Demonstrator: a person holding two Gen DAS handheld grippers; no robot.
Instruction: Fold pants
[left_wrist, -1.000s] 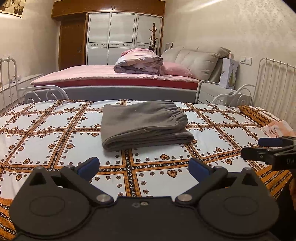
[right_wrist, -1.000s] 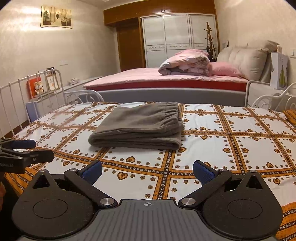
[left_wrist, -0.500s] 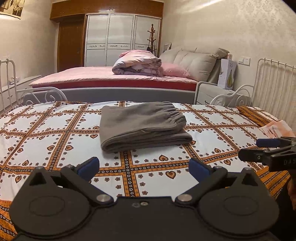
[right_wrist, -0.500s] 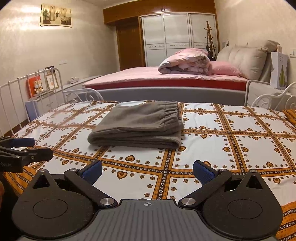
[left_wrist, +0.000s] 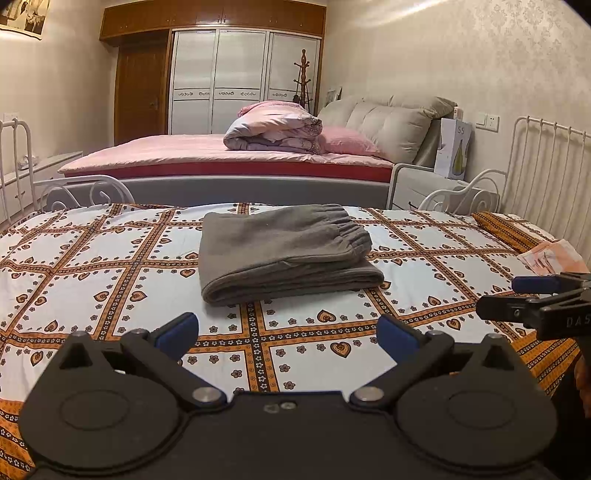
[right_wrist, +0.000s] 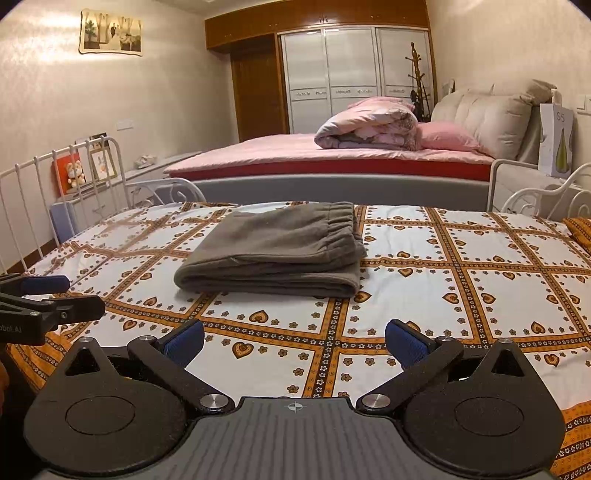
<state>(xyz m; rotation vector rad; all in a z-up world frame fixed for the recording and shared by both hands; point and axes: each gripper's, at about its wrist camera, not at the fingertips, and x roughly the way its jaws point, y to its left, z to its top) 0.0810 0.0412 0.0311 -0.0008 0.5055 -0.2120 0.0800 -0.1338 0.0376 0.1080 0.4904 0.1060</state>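
1. Grey pants (left_wrist: 284, 251) lie folded into a compact stack on the patterned bedspread (left_wrist: 92, 266), near the middle of the bed. The elastic waistband is on top, on the stack's right side; the rounded fold edge faces the cameras.
2. Left gripper (left_wrist: 287, 332): blue-padded fingers (left_wrist: 177, 330) spread wide, released, nothing between them. It sits on the near side of the pants, apart from them, over the bedspread.
3. Right gripper (right_wrist: 294, 339): fingers (right_wrist: 404, 341) likewise spread and empty, on the near side of the pants and not touching them.
4. From the left wrist view, the right gripper shows at the right edge, right of the pants and well apart. From the right wrist view, the left gripper shows at the left edge.
5. Beyond the pants: a white metal bed rail (right_wrist: 66, 173), then a second bed with a pink sheet (left_wrist: 192, 147) carrying a rolled pink quilt (left_wrist: 273, 125).
6. Behind that, a white wardrobe (right_wrist: 354, 70) against the far wall.
7. An orange pillow (left_wrist: 506, 227) lies right of the pants, at the bedspread's edge.
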